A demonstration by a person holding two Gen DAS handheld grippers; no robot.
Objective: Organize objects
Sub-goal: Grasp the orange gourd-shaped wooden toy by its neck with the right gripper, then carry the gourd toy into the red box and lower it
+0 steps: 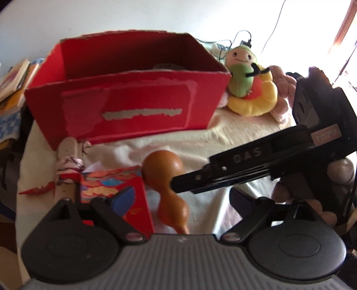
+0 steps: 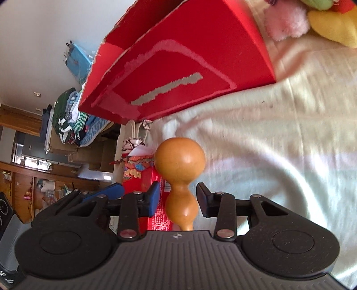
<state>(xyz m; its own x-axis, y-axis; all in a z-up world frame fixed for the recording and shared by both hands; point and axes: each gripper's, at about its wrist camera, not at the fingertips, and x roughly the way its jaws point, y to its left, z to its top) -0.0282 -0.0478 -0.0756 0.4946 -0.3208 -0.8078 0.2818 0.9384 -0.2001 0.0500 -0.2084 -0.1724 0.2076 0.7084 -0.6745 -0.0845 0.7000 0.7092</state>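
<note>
The gourd [image 2: 180, 183] is a smooth, glossy orange-brown thing, shaped like a figure eight: fat round bulb at the far end, narrow waist, smaller bulb and a little stem toward the camera. It lies on the cream cloth [image 2: 279, 133] in front of the big red cardboard box [image 1: 125, 104], just beside a small red packet [image 1: 131, 200] with a colourful printed top.

The right gripper [image 2: 178, 199] has its fingers spread on either side of the gourd's waist, with a gap showing on both sides, so it's open and not gripping anything (close, but no contact I can see). The left gripper [image 1: 178, 200] is spread wide too, holding nothing, with one blue pad [image 1: 123, 198] over the red packet.

The box has torn label patches on its front wall. To its right sit a green-and-yellow plush toy [image 1: 250, 82] and a pink fluffy toy [image 2: 285, 20]. A clothespin-like wooden piece wrapped in cloth [image 1: 68, 165] lies by the packet. The room behind is cluttered: piled clothes [image 2: 73, 116], wooden cabinets, white wall.
</note>
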